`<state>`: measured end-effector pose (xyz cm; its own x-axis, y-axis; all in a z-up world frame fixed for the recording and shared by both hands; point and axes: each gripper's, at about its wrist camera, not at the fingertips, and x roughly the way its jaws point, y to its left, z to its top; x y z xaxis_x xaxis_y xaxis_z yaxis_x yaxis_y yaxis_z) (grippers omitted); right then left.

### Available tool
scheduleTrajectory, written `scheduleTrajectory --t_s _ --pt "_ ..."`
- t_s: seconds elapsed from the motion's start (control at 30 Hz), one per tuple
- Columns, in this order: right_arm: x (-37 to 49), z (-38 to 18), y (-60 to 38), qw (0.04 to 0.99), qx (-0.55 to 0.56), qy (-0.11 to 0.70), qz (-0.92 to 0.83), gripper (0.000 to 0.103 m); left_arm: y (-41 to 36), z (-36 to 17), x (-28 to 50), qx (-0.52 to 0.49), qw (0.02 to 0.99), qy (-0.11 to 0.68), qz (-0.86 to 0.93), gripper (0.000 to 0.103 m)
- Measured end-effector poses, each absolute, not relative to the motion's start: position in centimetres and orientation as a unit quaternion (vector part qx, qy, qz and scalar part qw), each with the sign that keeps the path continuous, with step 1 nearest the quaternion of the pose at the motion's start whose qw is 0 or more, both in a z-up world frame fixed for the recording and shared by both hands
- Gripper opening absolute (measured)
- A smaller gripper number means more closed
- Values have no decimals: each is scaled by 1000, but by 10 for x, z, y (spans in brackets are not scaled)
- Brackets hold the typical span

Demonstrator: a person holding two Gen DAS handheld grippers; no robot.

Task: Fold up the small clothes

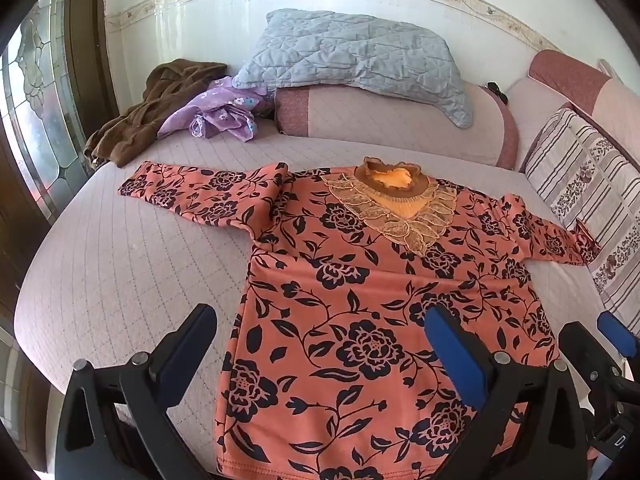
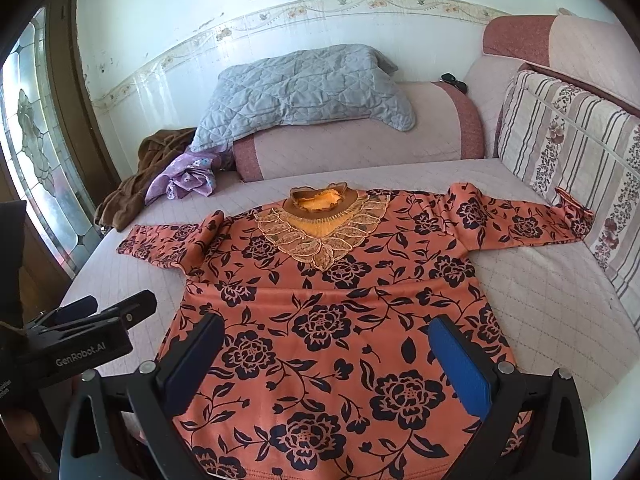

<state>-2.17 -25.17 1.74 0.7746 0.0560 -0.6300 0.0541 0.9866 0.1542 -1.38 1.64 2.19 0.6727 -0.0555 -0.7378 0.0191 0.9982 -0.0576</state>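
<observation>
An orange top with dark flower print (image 1: 360, 300) (image 2: 328, 312) lies flat and face up on the quilted pink bed, both sleeves spread out, its frilled collar (image 1: 390, 178) (image 2: 320, 198) at the far end. My left gripper (image 1: 320, 320) hovers open above the hem's left part, nothing between its fingers. My right gripper (image 2: 328, 332) hovers open over the lower middle of the top, also holding nothing. The right gripper's fingers (image 1: 616, 332) show at the right edge of the left wrist view. The left gripper's fingers (image 2: 116, 308) show at the left of the right wrist view.
A brown garment (image 1: 152, 108) and a purple flowered garment (image 1: 224, 114) lie crumpled at the far left of the bed (image 1: 132, 264). A grey quilted pillow (image 1: 352, 56) rests on a pink bolster (image 1: 400, 120). A striped cushion (image 2: 572, 152) lines the right side. A stained-glass door (image 1: 36, 108) stands left.
</observation>
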Motion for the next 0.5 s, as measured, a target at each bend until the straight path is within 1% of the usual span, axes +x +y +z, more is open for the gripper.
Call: scheduleTrajectory --t_s 0.1,0.2,0.3,0.4,0.5 --pt "-19 17 -252 939 80 335 0 103 16 22 -12 -22 914 404 -21 103" --pt "-17 13 -244 948 44 314 -9 103 16 22 -12 -22 914 404 -21 103" --pt "-14 10 -244 948 39 315 -10 103 16 22 -12 -22 914 405 -22 103" --pt "-17 15 -248 941 71 331 -1 103 16 22 -11 -22 914 405 -22 103" --pt "-18 16 -249 942 83 326 4 103 16 22 -11 -22 914 404 -22 103"
